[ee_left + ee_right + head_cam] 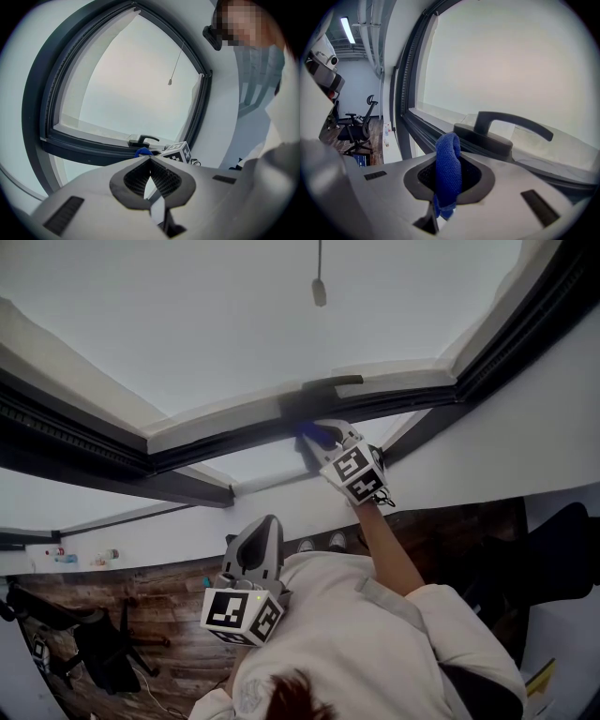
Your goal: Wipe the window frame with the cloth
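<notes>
Below me a black office chair stands on the wooden floor. A pull cord hangs overhead, and a ceiling light glows far off.

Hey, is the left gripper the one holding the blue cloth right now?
No: the left gripper is closed on nothing, while the blue cloth is pinched in the right gripper.

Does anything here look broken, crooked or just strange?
Nothing stands out. The right gripper is shut on the folded blue cloth beside the black lever window handle, the dark window frame looks intact, and the left gripper is shut with nothing in it.
</notes>
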A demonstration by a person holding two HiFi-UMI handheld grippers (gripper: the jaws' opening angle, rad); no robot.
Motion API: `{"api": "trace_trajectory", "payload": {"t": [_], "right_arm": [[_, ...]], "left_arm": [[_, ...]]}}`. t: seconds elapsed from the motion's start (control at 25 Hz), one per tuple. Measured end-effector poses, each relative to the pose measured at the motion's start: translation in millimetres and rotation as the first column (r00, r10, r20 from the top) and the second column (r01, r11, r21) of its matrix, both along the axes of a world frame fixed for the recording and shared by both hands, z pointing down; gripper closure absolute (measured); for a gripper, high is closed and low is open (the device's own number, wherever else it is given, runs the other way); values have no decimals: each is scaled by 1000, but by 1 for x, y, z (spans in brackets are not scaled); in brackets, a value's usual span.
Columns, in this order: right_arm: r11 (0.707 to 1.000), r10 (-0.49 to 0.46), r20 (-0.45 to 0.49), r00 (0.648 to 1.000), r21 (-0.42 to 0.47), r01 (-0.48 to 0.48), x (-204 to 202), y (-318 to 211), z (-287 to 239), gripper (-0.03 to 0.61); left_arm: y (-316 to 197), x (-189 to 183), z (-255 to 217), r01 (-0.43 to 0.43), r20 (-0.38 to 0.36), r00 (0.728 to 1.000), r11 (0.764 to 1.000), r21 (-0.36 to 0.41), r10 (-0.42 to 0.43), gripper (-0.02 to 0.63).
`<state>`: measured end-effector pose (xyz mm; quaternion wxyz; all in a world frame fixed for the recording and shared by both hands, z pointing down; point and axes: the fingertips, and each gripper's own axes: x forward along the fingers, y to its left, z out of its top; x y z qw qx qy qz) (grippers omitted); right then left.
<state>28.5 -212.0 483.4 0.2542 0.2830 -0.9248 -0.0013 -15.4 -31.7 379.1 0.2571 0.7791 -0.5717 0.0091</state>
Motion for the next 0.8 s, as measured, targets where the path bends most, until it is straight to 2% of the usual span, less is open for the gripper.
{"api": "trace_trajectory", "payload": {"t": [0.8], "right_arm": [[1000,-10,29,1000,-7,10,8,-2,0,529]], "left_arm": [[-10,13,6,-36,-9,999,999,-16,36,608]]}}
